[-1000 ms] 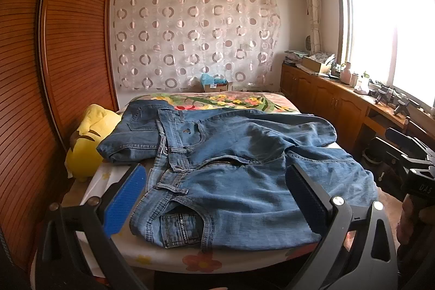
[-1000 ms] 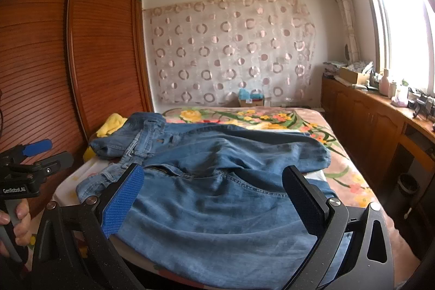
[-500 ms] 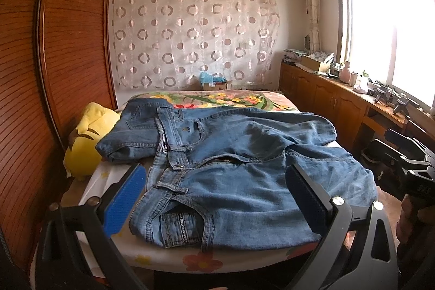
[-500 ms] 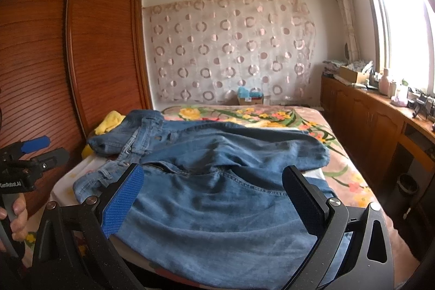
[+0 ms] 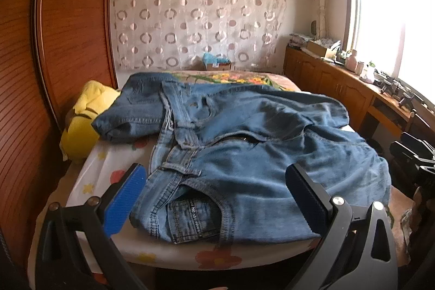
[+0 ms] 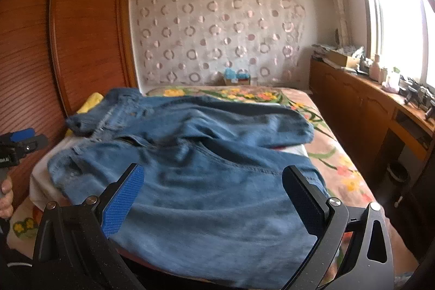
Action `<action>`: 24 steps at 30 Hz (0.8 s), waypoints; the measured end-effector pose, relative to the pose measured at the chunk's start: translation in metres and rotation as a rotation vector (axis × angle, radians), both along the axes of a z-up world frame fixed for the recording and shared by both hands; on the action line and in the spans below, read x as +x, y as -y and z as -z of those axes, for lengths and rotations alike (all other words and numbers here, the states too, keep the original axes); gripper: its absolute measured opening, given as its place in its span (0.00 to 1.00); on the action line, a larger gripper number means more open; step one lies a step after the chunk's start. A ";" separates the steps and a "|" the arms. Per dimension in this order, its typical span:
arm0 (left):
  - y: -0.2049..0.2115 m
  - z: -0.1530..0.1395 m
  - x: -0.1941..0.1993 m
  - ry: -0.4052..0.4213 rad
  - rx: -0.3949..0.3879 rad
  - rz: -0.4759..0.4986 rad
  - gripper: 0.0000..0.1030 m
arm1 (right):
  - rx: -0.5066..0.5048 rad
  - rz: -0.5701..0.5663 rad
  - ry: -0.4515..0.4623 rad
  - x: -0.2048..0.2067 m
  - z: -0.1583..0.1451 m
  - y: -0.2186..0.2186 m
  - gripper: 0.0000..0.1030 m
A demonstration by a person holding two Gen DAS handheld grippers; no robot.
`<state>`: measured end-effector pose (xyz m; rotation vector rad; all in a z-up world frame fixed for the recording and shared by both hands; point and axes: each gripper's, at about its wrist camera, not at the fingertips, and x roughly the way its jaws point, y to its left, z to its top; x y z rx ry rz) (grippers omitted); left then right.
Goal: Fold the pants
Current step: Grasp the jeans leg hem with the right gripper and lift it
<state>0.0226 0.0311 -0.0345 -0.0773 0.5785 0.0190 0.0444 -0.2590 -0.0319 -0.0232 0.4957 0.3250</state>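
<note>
We look down our two grippers at a bed with a flower-print sheet (image 5: 114,175). At its left edge, against the slatted wooden wardrobe doors (image 5: 30,89), lies a yellow plush toy (image 5: 84,113). Just beside it, a pair of rumpled blue denim jeans (image 5: 244,154) sprawls unfolded across the near half of the bed, waistband toward the left edge, one leg hanging over the near edge and the other reaching toward the right edge. Our left gripper (image 5: 214,197) hovers above the near edge with its blue and black fingers spread wide, holding nothing. Our right gripper (image 6: 212,197), likewise spread wide and empty, hangs over the trouser leg at the near edge. Along the right wall runs a wooden cabinet (image 6: 353,105) under a bright window (image 6: 399,18).
</note>
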 end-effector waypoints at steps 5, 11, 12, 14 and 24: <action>-0.014 0.018 0.007 -0.034 0.004 -0.019 1.00 | -0.028 0.023 -0.034 0.008 0.017 0.013 1.00; -0.035 0.041 0.015 -0.080 -0.008 -0.036 1.00 | -0.074 0.063 -0.087 0.015 0.039 0.035 1.00; -0.038 0.045 0.016 -0.088 -0.010 -0.040 1.00 | -0.077 0.071 -0.098 0.016 0.042 0.039 1.00; -0.046 0.053 0.018 -0.104 -0.011 -0.053 1.00 | -0.087 0.088 -0.116 0.017 0.050 0.048 1.00; -0.079 0.075 0.023 -0.151 -0.031 -0.096 1.00 | -0.117 0.154 -0.204 0.015 0.070 0.098 0.94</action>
